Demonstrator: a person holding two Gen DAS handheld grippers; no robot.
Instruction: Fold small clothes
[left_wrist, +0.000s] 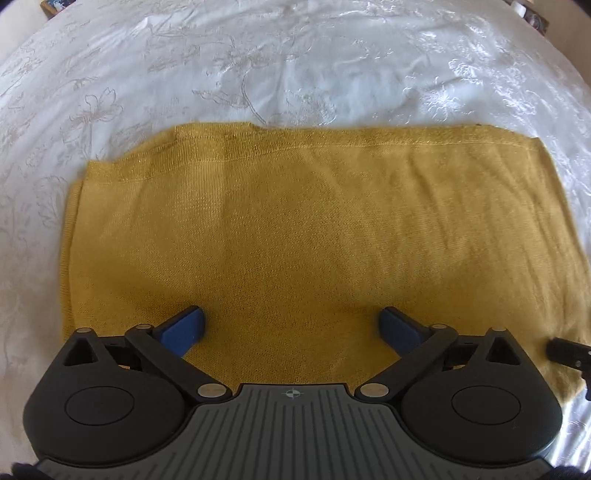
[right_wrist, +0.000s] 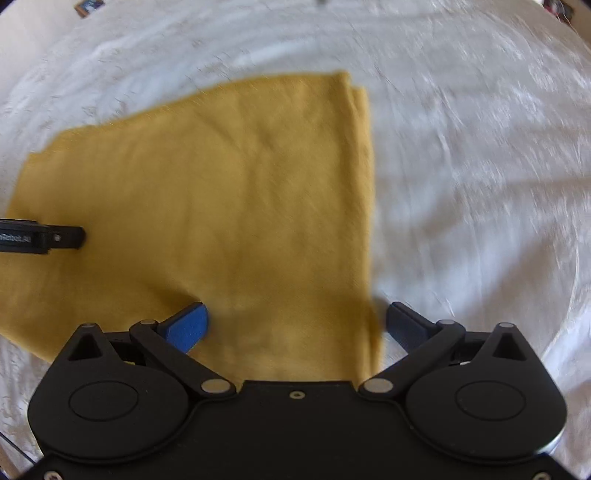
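Blue-padded, my left gripper (left_wrist: 291, 325) is spread wide over the near part of the mustard knit garment (left_wrist: 280, 229), pinching nothing. My right gripper (right_wrist: 297, 323) is spread too, straddling the garment's right edge. Further out, the folded cloth lies flat on the white embroidered bedspread (left_wrist: 295, 74).

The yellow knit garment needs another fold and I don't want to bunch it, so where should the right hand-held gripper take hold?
Probably at the near right corner of the yellow knit garment, coming in from the right side. Its doubled right edge lies flat on the white bedspread, between the open fingers of the right hand-held gripper, so one jaw can slide under both layers.
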